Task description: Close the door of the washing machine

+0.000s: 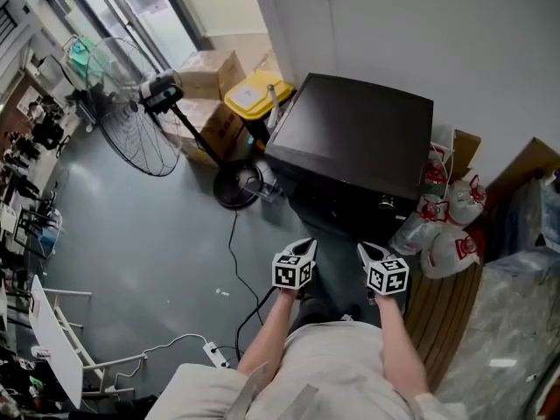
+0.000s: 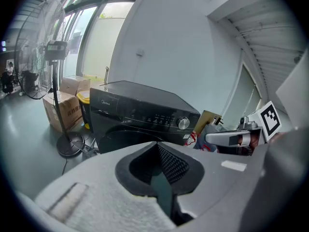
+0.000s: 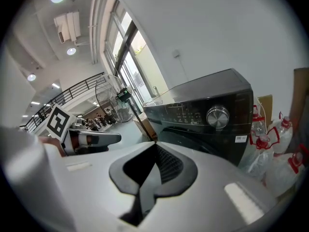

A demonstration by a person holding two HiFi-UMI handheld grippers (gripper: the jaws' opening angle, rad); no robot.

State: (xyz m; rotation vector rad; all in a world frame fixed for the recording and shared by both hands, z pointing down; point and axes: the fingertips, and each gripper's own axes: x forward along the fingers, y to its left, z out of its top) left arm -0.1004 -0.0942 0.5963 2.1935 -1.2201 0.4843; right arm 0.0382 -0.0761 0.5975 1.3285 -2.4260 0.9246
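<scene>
Door (image 2: 120, 138): looks flush with washing machine (image 1: 359, 143), apparently closed already
Left gripper (image 1: 308, 245): jaws pressed together, empty
Right gripper (image 1: 362, 249): likewise closed on nothing

Two grippers, the left gripper (image 1: 308, 245) and the right gripper (image 1: 363, 248), point at one washing machine (image 1: 359, 138) just ahead of them. Beyond the left gripper stand one fan (image 1: 131, 103), one yellow bin (image 1: 254, 94) and two cardboard boxes (image 1: 219, 122). Beside the right gripper's outer side lie at least three white jugs (image 1: 451, 250).
</scene>
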